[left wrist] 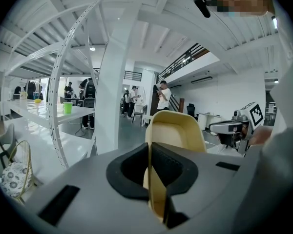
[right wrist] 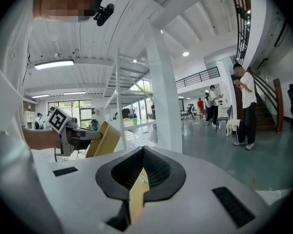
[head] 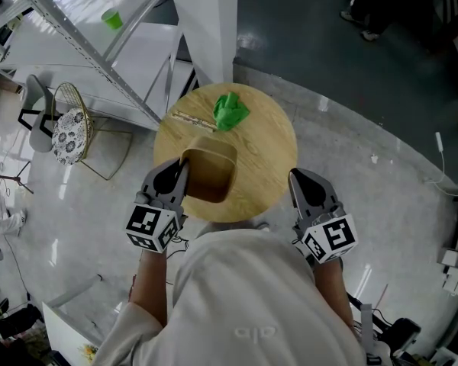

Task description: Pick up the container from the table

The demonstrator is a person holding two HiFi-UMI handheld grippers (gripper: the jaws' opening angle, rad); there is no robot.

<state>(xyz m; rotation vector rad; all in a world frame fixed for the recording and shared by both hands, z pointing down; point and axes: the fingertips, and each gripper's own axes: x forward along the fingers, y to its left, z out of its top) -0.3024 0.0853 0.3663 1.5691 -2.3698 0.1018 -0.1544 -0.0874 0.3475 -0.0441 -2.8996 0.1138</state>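
From above, the round wooden table (head: pixel 267 147) sits in front of the person. The tan container (head: pixel 211 174) is over its near left part. The left gripper (head: pixel 182 166) has it by the rim at its left side. From this height I can't tell whether its base is clear of the tabletop. A crumpled green cloth (head: pixel 230 111) lies at the far side of the table, with a thin stick (head: pixel 192 119) just beside it on the left. The right gripper (head: pixel 296 175) is at the near right edge, well apart from the container, and its 2 jaws come to a point.

In the left gripper view the 2 jaws are clamped on one wall of the container (left wrist: pixel 178 130). The thin tan wall stands edge-on between the black pads (left wrist: pixel 173 167), and the rest of it rises just past them. The right gripper (left wrist: pixel 234 127) shows off to the right. A green cup (left wrist: pixel 67 107) stands on a white shelf at the left.

In the right gripper view the jaws meet at the tips and grip nothing. Only a thin tan sliver shows in the slit behind them. Over to the left, the left gripper (right wrist: pixel 90 136) holds the container (right wrist: pixel 106 139), tilted. A person (right wrist: pixel 245 106) stands by the stairs at the right.
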